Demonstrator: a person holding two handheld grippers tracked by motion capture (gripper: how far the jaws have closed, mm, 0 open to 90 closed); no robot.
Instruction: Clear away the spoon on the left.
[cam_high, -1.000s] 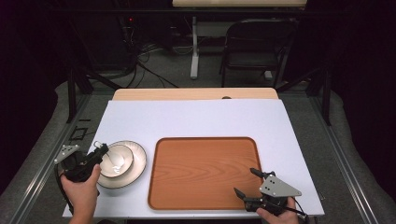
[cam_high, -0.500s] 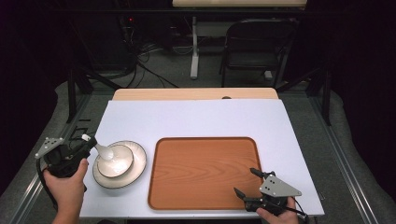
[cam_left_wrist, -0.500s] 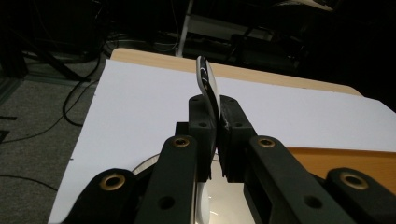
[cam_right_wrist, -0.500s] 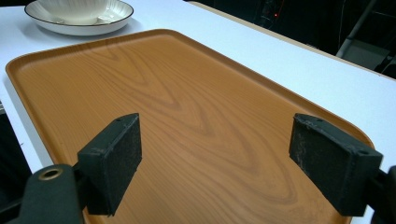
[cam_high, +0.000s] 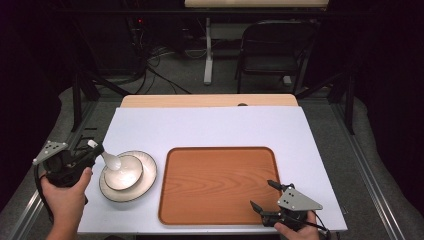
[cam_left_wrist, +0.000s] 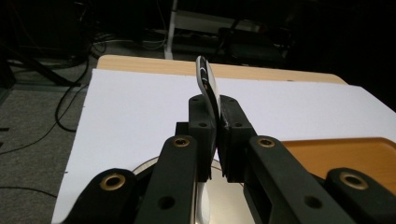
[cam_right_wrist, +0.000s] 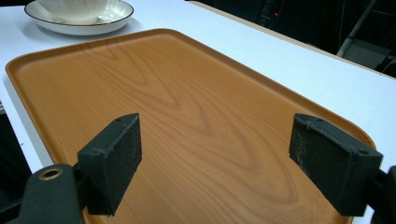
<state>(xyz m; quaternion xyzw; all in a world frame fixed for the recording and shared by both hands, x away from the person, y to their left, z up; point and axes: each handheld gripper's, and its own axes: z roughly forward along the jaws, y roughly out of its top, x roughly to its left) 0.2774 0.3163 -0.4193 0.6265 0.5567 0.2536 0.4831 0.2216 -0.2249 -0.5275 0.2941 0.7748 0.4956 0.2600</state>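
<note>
Spoon (cam_high: 106, 156) handle sits clamped in the left tool (cam_high: 93, 150), its white bowl resting in the small bowl (cam_high: 123, 172) on the plate (cam_high: 146, 180) at the tabletop's (cam_high: 210, 125) left. Right tool (cam_high: 265, 196) hangs spread wide over the wooden tray's (cam_high: 215, 182) near corner.

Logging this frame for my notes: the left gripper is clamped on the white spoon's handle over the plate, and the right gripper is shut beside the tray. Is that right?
Not quite: the right gripper is open, its jaws wide apart over the wooden tray, as the right gripper view shows. The left gripper is indeed clamped on the spoon.
</note>
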